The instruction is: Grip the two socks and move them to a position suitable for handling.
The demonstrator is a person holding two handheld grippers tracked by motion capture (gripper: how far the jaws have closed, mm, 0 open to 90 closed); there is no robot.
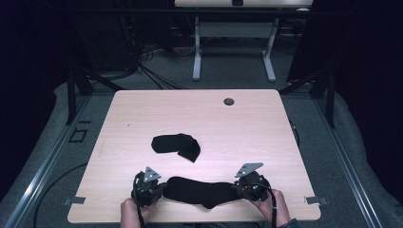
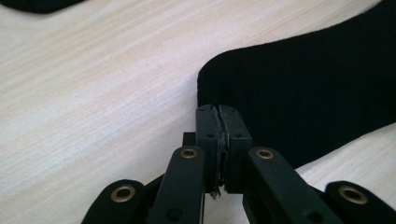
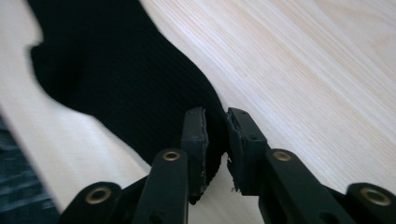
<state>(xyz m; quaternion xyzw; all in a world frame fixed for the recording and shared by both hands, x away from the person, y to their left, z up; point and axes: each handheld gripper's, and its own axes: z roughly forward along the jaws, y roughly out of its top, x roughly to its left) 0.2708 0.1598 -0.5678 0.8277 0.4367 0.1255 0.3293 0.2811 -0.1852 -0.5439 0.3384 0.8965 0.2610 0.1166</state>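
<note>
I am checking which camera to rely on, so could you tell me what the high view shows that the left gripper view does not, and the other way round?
The high view alone shows the whole table, a folded black sock at its middle, the grey cap near its far edge, both hands, and the right gripper at the other end of the long black sock. The left gripper view alone shows the left gripper with its jaws pressed together at that sock's edge. Both share the long sock, the pale wood and the left gripper.
</note>
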